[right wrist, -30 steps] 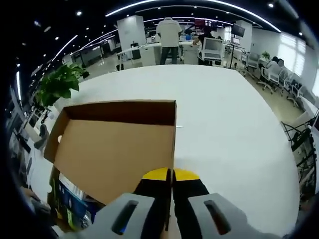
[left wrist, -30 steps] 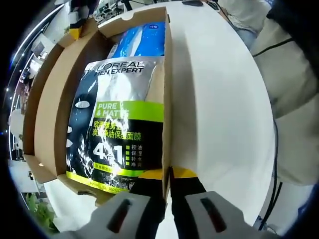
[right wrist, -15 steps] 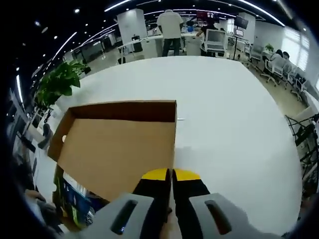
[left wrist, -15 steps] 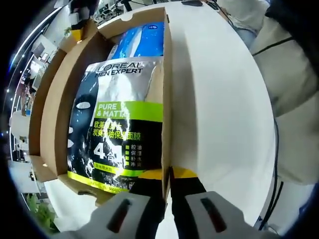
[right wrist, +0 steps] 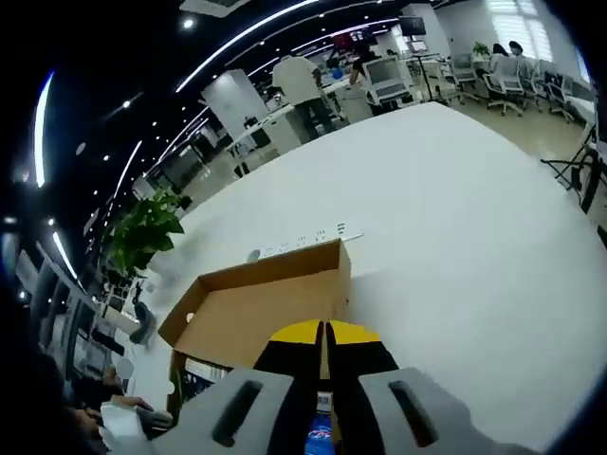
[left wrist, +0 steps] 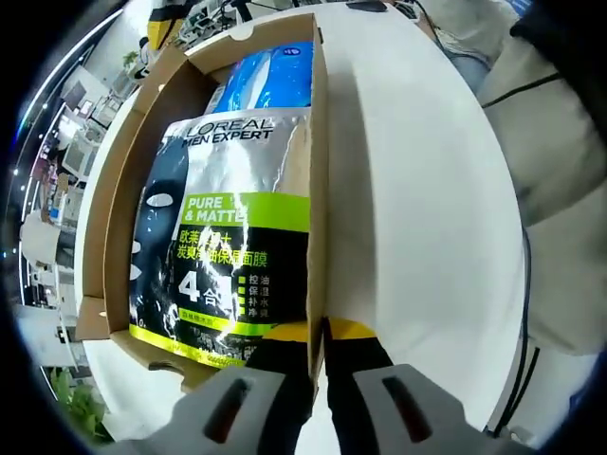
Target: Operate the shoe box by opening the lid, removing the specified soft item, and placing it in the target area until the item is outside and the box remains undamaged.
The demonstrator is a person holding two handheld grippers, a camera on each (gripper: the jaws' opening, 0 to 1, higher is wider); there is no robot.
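The lid (right wrist: 261,308) has swung further back over the last second, pinched by its side edge in the right tongs (right wrist: 324,334), and the shoe box (left wrist: 114,218) on the white bench (left wrist: 417,209) now lies open. The left tongs (left wrist: 321,332) have not moved, clamped narrow on the box's near wall. Inside the box, the black-and-green mask pouch (left wrist: 223,237) lies flat, a blue pouch (left wrist: 270,81) beyond it, both not yet lifted out
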